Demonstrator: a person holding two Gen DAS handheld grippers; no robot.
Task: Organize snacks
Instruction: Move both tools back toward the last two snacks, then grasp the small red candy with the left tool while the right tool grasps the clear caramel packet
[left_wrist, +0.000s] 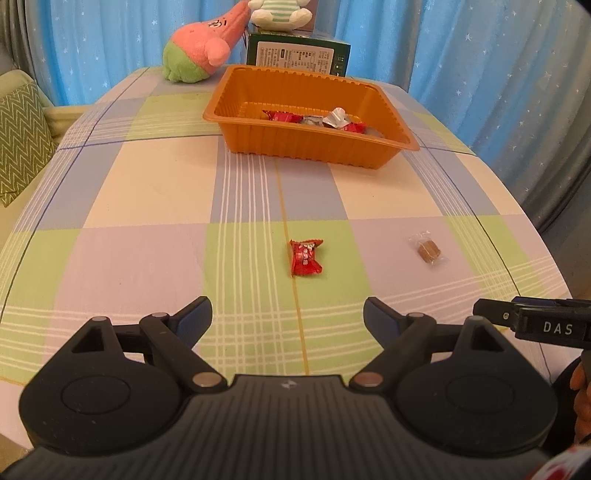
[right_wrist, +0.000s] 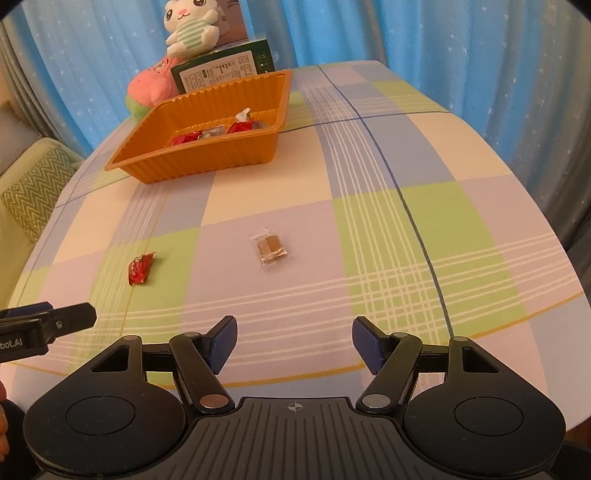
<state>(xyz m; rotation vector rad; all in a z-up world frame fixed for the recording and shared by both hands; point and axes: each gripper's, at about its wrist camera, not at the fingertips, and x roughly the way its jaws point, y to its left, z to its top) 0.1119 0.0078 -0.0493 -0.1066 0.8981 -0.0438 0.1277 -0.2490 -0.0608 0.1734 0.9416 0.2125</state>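
Two snacks are found loose on the checked tablecloth (left_wrist: 155, 192). In the left wrist view, a red-wrapped candy (left_wrist: 305, 257) is seen at 12 o'clock ahead of the left gripper (left_wrist: 287, 317), whose jaws are set wide apart with nothing between them. In the right wrist view, a clear-wrapped brown sweet (right_wrist: 271, 248) is seen at about 11 o'clock ahead of the right gripper (right_wrist: 294, 341), also parted and empty. Neither wrapper is touched. The orange tray (left_wrist: 236, 99), already holding several wrapped sweets, is placed beyond both, at the far side of the table.

Risks noted: both items are flat and low on soft cloth, so a pinch of fabric along with the wrapper is judged likely if the fingers are brought down too steeply. The crinkled wrapper ends may be caught instead of the body, and the piece may then be dropped short of the tray. The two tools are held close side by side, so contact between them is possible.

Differences between views: the face of the white plush toy (right_wrist: 190, 27) is shown only by the right camera. The pink plush (left_wrist: 201, 48) is shown whole only by the left camera; the printed side of the green box (left_wrist: 297, 55) is shown square-on there.
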